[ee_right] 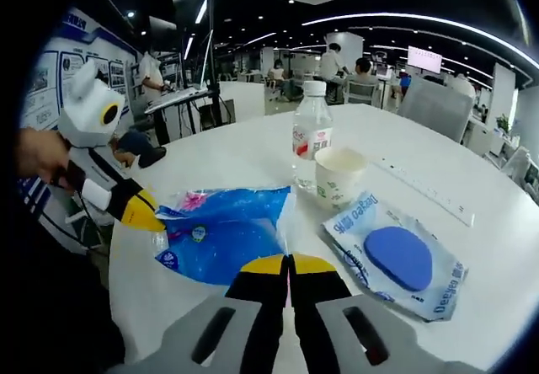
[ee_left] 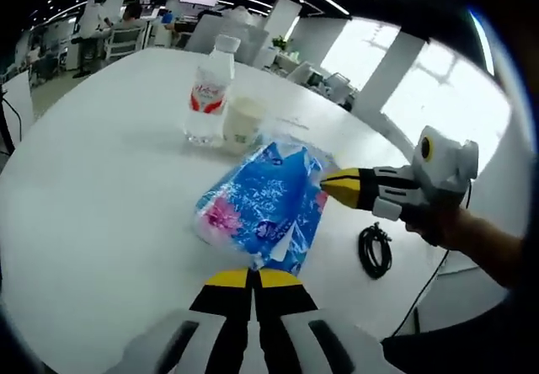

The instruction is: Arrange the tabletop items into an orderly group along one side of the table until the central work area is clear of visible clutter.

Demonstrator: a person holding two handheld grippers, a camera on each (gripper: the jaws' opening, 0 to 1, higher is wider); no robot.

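Both hand-held grippers, left (ee_left: 254, 278) and right (ee_right: 289, 264), clenched the blue packet (ee_right: 223, 237); a "Deqeo" pouch (ee_right: 399, 255) held a blue disc (ee_right: 397, 258).

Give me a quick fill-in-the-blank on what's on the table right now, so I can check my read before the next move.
1. The water bottle has a ____ cap.
2. Beside the bottle stands a paper ____, upright.
3. The clear packet near the right gripper holds a flat blue ____ shape.
4. Both grippers, the left gripper too, have their jaws ____ on the blue plastic bag.

Missing words: white; cup; oval; shut
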